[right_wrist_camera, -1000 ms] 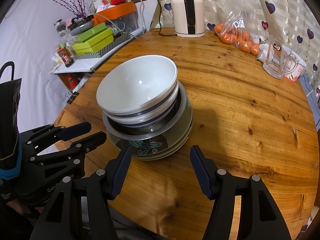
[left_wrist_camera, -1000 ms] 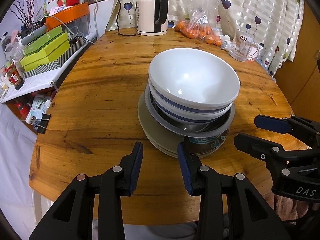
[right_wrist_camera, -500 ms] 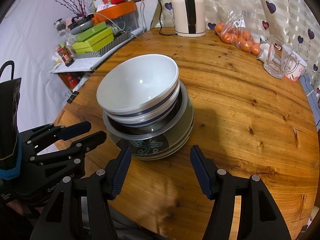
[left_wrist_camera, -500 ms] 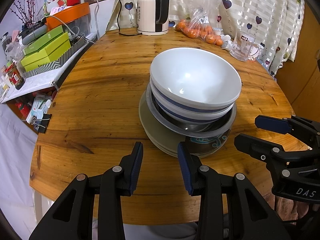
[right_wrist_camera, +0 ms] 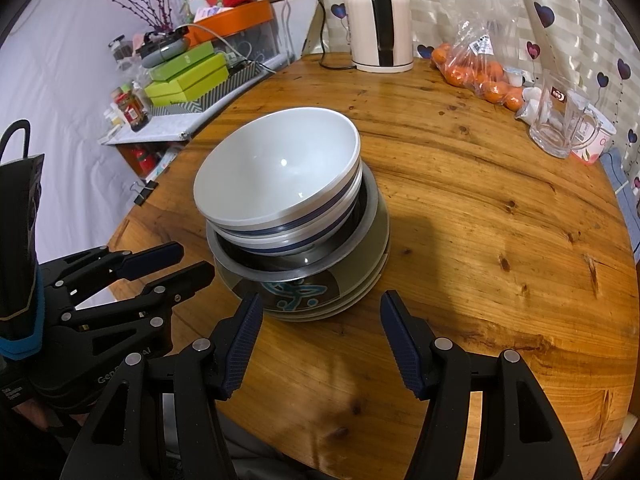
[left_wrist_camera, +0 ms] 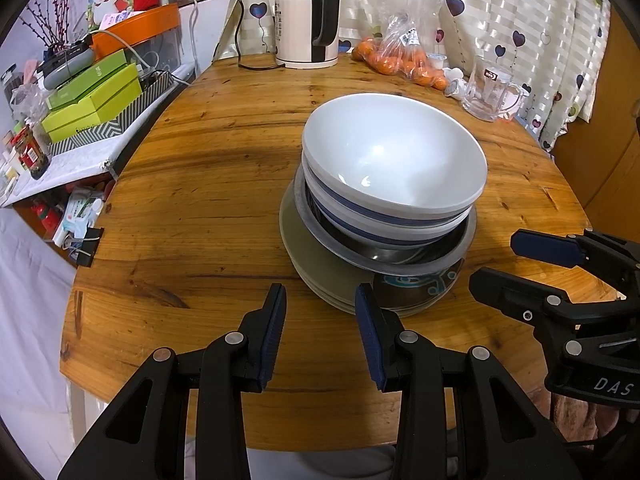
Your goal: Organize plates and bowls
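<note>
Round and wooden, the table (left_wrist_camera: 192, 208) fills most of both wrist views, with a striped, heart-printed curtain (left_wrist_camera: 520, 20) behind it and a cluttered side shelf (left_wrist_camera: 68, 160) off its left edge.

Change over the last second: none found. Stack, both grippers and all surrounding items sit exactly as they did a second ago. Both hands are holding station short of the pile.

Task items: one single stack near the table's front middle. Two white bowls (left_wrist_camera: 394, 168) with blue bands are nested on top, sitting in a metal dish (left_wrist_camera: 384, 258), which rests on several plates (left_wrist_camera: 312, 252); the uppermost plate shows a teal pattern. In my judgement the sorting is either finished or paused, since nothing lies loose.

Left gripper (left_wrist_camera: 320, 316): fingers narrowly parted, empty, just in front of the plates' near rim, not touching. Right gripper (right_wrist_camera: 320, 320): fingers wider apart, empty, also just short of the plates.

Edges and room:
- The stack stands closer to the near table edge than to the far one.
- Bare wood lies to the left of the stack and, more broadly, to its right; either side would take a second pile.
- Far side is occupied: kettle (left_wrist_camera: 308, 16) with its cord, bag of oranges (left_wrist_camera: 404, 60), glass mug (left_wrist_camera: 490, 88). All are well apart from the stack.
- The two grippers flank each other closely at the front; a sideways sweep risks contact between them.
</note>
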Demonstrator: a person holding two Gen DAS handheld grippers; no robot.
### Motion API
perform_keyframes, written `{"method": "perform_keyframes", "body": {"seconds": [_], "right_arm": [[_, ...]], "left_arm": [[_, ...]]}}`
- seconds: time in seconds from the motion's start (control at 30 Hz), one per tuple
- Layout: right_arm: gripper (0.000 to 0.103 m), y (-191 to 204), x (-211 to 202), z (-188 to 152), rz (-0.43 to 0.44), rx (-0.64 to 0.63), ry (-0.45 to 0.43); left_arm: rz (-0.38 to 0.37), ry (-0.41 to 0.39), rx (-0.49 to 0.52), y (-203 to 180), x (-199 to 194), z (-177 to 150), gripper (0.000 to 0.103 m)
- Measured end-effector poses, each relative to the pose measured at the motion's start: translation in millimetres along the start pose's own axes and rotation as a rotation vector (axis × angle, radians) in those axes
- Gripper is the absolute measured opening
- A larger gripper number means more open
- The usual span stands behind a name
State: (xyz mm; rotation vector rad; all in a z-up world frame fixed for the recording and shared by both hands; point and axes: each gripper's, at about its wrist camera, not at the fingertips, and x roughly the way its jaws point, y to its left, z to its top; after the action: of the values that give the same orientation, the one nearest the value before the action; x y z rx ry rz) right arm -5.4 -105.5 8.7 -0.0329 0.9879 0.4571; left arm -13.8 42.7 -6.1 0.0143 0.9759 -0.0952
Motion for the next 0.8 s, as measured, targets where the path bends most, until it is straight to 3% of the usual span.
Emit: {"method": "perform_keyframes", "body": {"seconds": [0.8], "right_arm": [[0.062, 4.5, 2.0, 4.0, 0.004, -0.014, 0.014]], "left_arm": [[0.003, 0.003, 0.005, 2.3, 1.4, 1.4, 0.037]]}}
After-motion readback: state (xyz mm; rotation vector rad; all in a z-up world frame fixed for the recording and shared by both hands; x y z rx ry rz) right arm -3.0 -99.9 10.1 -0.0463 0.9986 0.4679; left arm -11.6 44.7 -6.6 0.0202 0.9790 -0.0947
